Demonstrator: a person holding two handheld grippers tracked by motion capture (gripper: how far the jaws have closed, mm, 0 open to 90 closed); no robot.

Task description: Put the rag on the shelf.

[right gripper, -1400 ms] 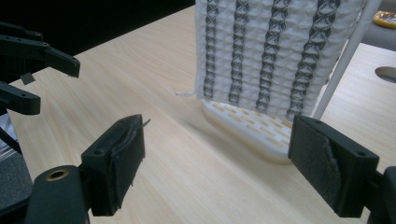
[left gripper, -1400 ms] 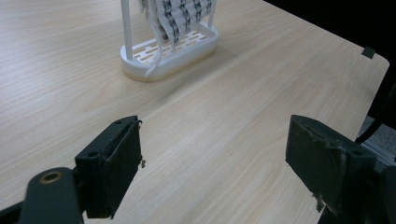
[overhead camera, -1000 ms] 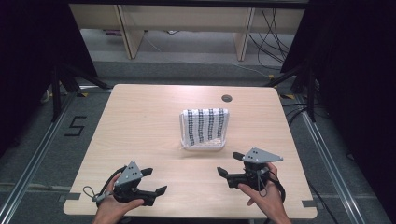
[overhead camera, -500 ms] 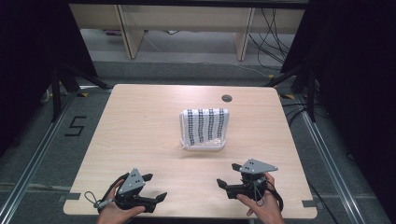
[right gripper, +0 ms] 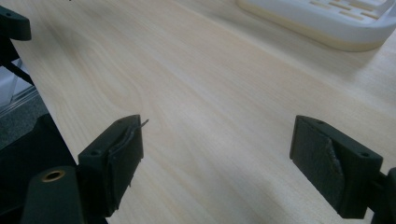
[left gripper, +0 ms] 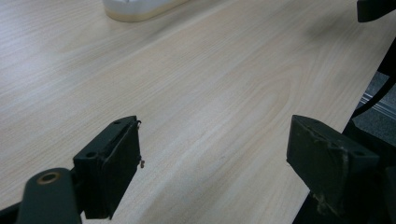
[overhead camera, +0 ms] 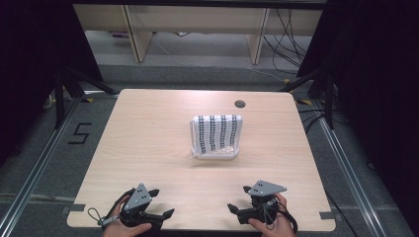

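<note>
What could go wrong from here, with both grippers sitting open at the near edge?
The left gripper and right gripper hang over the table's near edge; either might catch it when reaching. The white tray looks light, so a one-sided grab could push it away.

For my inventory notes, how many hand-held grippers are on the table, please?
2. The left black two-finger gripper is at the near left edge of the light wooden table; the right black two-finger gripper is at the near right edge. Both are open.
</note>
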